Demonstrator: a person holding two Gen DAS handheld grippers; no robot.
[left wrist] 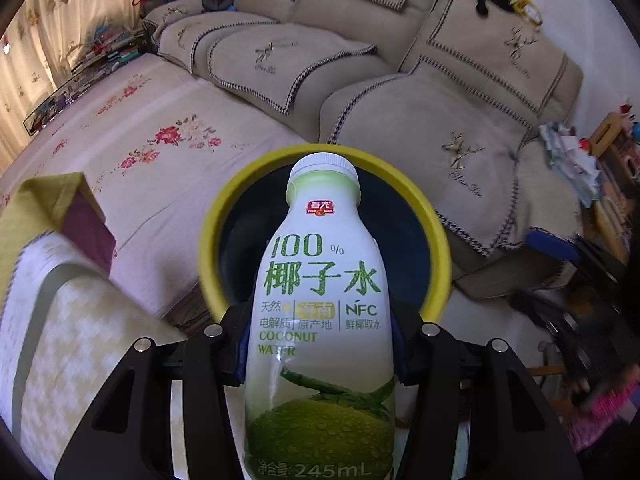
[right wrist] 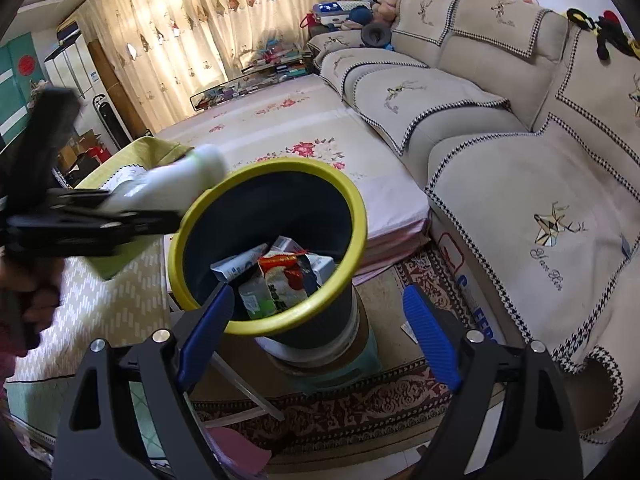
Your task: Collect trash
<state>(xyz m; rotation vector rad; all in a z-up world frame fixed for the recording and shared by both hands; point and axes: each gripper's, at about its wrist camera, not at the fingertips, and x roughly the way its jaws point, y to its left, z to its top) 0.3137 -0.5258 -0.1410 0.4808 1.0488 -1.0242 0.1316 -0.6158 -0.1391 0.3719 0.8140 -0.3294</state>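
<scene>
Bottle (left wrist: 320,300), clamped in your left claw (left wrist: 320,344), pointed cap-first over the bin (left wrist: 212,216); only your right view showed wrappers (right wrist: 280,276) inside, right claw (right wrist: 320,320) apart.

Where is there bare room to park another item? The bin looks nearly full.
Free: the floral sheet between the sofa and yellow-rimmed bin. Crowded: the bin's bottom, full of wrappers, and its left rim, where the left gripper holds the bottle.

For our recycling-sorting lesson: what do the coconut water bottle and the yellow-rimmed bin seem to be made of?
Coconut water bottle: probably plastic, glossy printed sleeve, white ribbed screw cap. Yellow-rimmed bin: likely moulded plastic, smooth yellow rim, dark matte wall.
</scene>
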